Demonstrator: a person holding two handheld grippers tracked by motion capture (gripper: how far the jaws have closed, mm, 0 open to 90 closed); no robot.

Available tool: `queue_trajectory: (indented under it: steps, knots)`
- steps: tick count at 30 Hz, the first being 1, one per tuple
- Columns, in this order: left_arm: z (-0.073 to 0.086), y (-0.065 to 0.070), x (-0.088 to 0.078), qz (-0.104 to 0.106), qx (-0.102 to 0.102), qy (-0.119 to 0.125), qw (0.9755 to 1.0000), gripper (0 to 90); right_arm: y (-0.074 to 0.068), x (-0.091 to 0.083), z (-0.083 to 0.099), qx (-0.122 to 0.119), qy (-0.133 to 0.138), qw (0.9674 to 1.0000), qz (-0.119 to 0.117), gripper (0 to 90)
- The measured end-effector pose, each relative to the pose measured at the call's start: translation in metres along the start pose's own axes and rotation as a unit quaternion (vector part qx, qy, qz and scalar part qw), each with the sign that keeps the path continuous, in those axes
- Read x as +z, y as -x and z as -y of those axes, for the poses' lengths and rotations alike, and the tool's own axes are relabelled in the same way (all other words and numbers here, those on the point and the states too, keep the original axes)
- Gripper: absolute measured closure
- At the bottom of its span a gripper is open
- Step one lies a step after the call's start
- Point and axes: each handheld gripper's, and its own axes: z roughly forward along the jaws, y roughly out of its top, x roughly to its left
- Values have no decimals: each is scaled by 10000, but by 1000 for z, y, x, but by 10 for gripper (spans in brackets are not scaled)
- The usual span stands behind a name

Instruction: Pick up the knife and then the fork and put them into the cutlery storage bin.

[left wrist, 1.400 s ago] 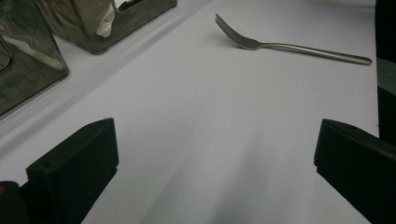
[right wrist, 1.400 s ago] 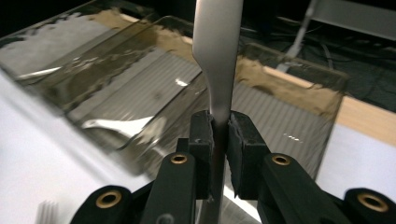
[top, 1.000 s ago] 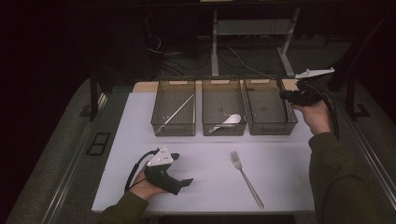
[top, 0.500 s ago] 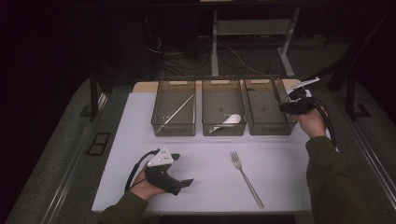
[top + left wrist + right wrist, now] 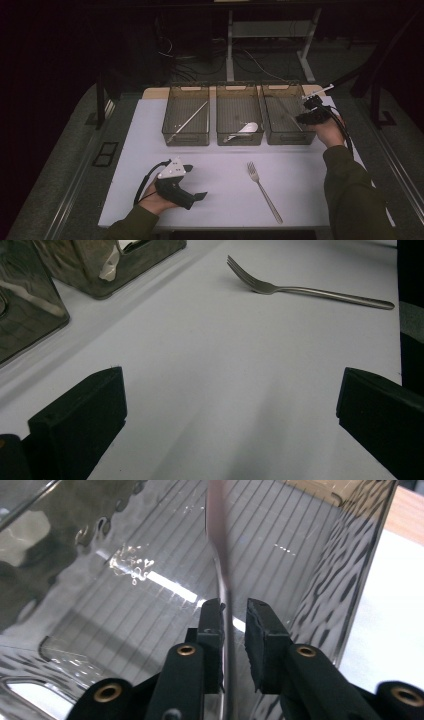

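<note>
Your right gripper [image 5: 234, 625], jaws just parting around the knife [image 5: 220, 555], releases it: lower it fully inside the right-corner bin [image 5: 289, 112], then withdraw straight up.

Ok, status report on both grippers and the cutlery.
Right gripper jaws just opening, thin metal utensil between them over right-hand clear bin. Left gripper open. Nothing blocking.

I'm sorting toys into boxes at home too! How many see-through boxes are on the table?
3, in a row at the table's far edge: the left box, the middle box and the right box.
</note>
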Motion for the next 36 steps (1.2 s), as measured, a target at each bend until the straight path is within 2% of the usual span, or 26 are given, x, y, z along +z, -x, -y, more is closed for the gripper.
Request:
queue_trajectory:
  steps: [3, 5, 6, 8, 10, 14, 20, 29, 33, 36]
  knots:
    - [0, 0, 0, -1, 3, -11, 10000, 0, 0, -2, 1, 39, 95, 9999, -95, 708]
    - [0, 0, 0, -5, 4, -13, 10000, 0, 1, -9, 2, 146, 312, 9992, -190, 659]
    - [0, 0, 0, -6, 7, -8, 10000, 0, 1, -9, 2, 146, 312, 9992, -190, 659]
    - [0, 0, 0, -11, 1, -5, 10000, 0, 0, -21, 3, 266, 561, 9974, -369, 581]
    - [0, 0, 0, -9, 3, -1, 10000, 0, -1, -25, 3, 300, 638, 9964, -461, 553]
    - [-1, 1, 0, -18, 15, -13, 10000, 0, -9, -45, 8, 321, 845, 9940, -614, 469]
    - [-1, 2, 0, -27, 23, 4, 10000, 0, -26, -71, 26, 234, 1063, 9901, -889, 419]
    - [-1, 2, 0, -45, 13, 5, 10000, 0, -60, -86, 56, -40, 1088, 9886, -1040, 404]
    - [-1, 2, 0, -49, 10, 4, 10000, 0, -74, -88, 65, -22, 910, 9898, -1098, 408]
    - [-1, 2, 0, -52, 48, -17, 10000, 0, -85, -90, 71, -121, 818, 9904, -1107, 422]
